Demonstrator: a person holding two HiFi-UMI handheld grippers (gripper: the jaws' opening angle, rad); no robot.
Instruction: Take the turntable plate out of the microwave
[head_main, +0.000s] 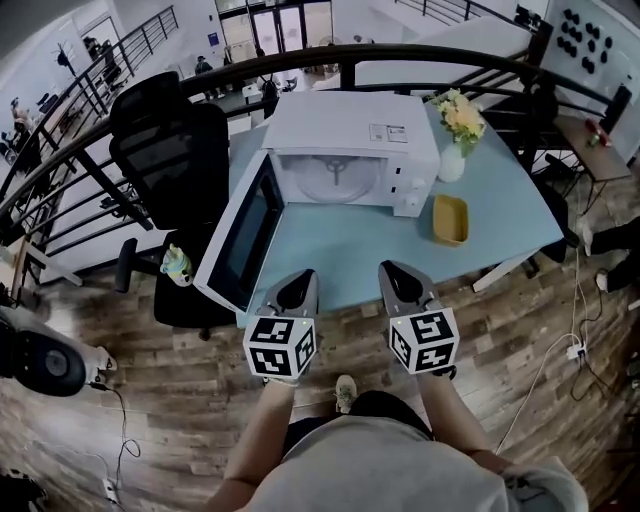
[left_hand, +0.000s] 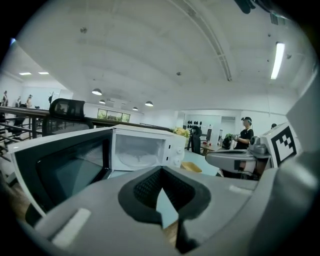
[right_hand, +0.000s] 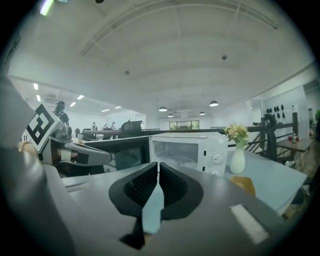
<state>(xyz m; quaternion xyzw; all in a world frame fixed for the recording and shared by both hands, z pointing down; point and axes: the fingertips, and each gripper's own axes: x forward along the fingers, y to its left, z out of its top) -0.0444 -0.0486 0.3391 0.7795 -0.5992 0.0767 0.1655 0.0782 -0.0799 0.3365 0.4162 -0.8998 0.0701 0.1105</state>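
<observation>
Now both tongs are shut & empty: left gripper (head_main: 298, 283), right gripper (head_main: 400, 275). Inside the open microwave (head_main: 350, 130) the turntable plate (head_main: 335, 180) lies flat, approx. 12 o'clock ahead, well apart — left one slightly nearer, I think

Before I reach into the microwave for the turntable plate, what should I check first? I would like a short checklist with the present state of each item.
1. Microwave door open: ok, it is swung wide to the left.
2. Turntable plate in view inside: ok, it lies flat in the cavity.
3. Left gripper ready to grasp: not ok, its jaws are together and hold nothing.
4. Right gripper ready to grasp: not ok, its jaws are also together and hold nothing.
5. Path over the table to the opening: ok, the yellow dish and vase stand off to the right.
6. Plate free to lift: cannot tell.
</observation>
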